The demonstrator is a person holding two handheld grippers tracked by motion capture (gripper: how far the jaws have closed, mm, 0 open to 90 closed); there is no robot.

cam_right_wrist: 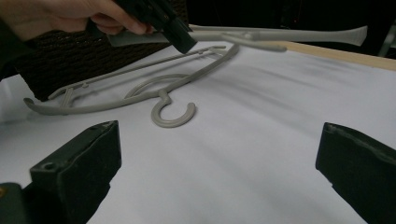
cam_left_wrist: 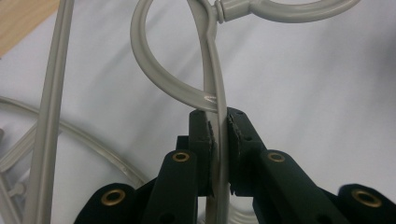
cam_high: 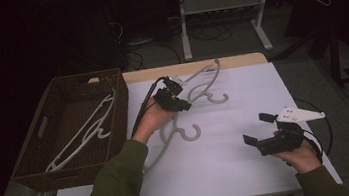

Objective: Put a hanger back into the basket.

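Grey plastic, thin and curved: that is the hanger (cam_left_wrist: 215, 84) caught in the left tongs (cam_high: 175, 98), whose two black pads are clenched on its narrow bar. In the left gripper view the bar runs straight up between the pads, with the hanger's loop and hook swinging off above them. From the high view the left hand (cam_high: 152, 118) holds those tongs over the middle of the desk (cam_high: 252, 169), near its far left part, and the held hanger reaches away toward the far edge, one end raised off the white cover. The right gripper view shows that hanger as a long grey bar lifted clear of the cloth, level with the far edge of the desk.

A second hanger (cam_right_wrist: 140, 91) lies flat on the white cover just below the left hand, its hook (cam_right_wrist: 173, 114) open toward the near side.

The right tongs (cam_high: 262, 130) sit low near the right front corner of the desk, held in the right hand (cam_high: 303, 155), well apart from both hangers. Their jaws stand wide, released, with bare white cloth between them.

At the left end of the desk stands a brown wicker basket (cam_high: 118, 110), with another pale hanger (cam_high: 84, 134) lying slantwise inside it.
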